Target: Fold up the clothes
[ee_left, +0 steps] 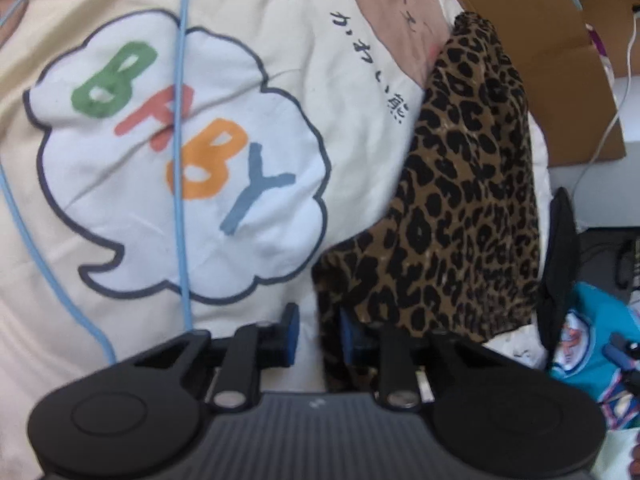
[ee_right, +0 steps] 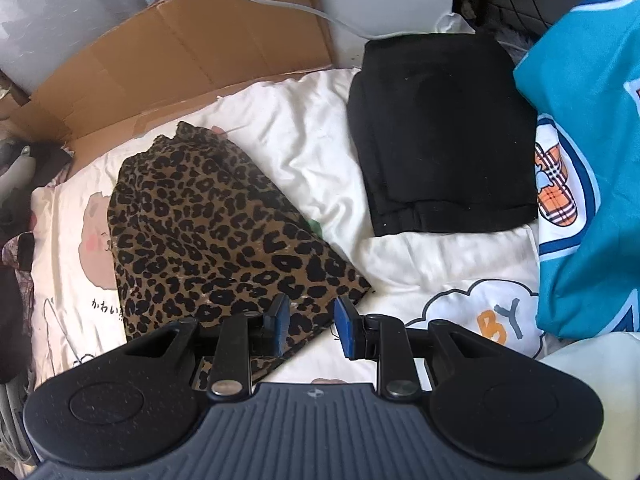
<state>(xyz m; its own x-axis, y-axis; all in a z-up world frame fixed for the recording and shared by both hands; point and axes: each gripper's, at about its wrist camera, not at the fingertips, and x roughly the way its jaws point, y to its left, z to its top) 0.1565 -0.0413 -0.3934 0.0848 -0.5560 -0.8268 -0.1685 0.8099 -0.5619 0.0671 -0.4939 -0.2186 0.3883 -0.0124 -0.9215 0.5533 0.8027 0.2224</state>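
Left gripper point(ee_left: 318, 334) sits right at the near corner of the leopard-print garment point(ee_left: 460, 208), jaws narrowly apart with that edge running between them; can't tell if the pads actually pinch it. Right gripper point(ee_right: 308, 326) hangs over the same garment's near edge, jaws apart and holding nothing. It all lies on a cream bedspread point(ee_right: 304, 140) (cartoon "BABY" cloud print). Farther back: folded black garment point(ee_right: 436, 136), teal shirt point(ee_right: 580, 120), cardboard point(ee_right: 168, 52).

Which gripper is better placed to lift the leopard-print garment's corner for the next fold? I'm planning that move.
Left, probably. The left gripper already has the leopard-print garment edge between its fingers; the right gripper hangs open, over the garment's edge.
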